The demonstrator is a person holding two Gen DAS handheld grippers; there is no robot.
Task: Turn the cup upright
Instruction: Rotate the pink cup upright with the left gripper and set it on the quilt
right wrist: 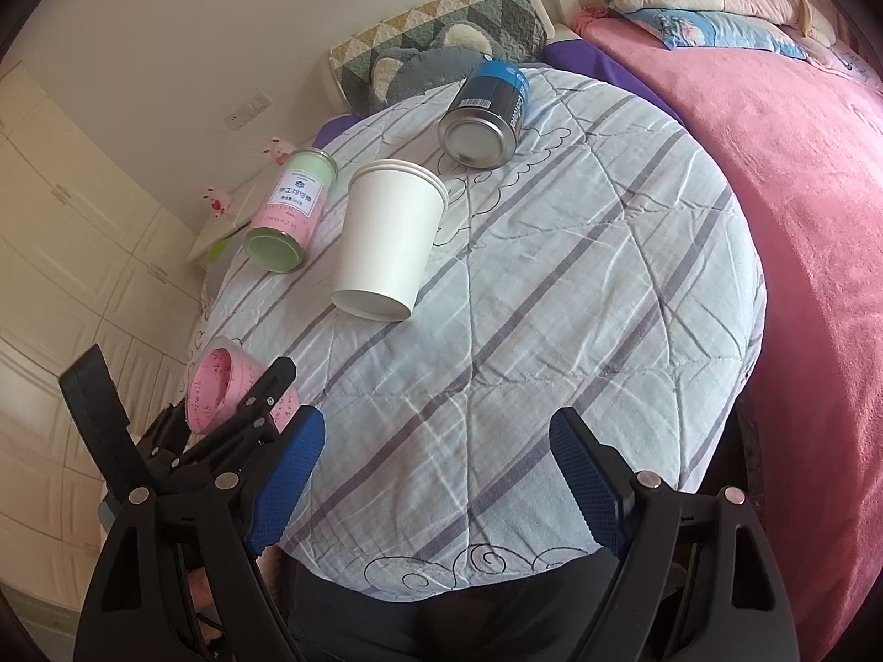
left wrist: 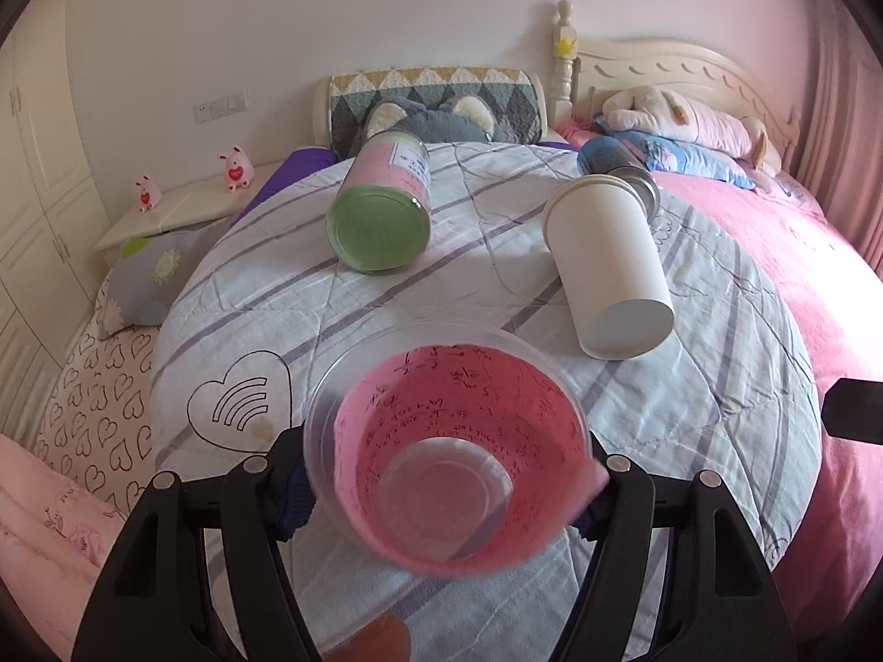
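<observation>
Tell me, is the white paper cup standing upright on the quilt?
No, the white paper cup lies on its side on the quilt.

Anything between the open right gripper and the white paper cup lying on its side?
Nothing: in the right wrist view only bare striped quilt runs from the right gripper to the white paper cup. The left gripper sits off to the side.

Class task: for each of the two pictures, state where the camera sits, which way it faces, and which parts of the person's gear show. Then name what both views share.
Left wrist: on the left claw, facing the headboard; claw arms grip the pink-lined clear cup.
Right wrist: on the right claw, above the quilt, tilted down; open blue pads, left claw.
Shared: white paper cup, green-bottomed jar, blue can.
</observation>
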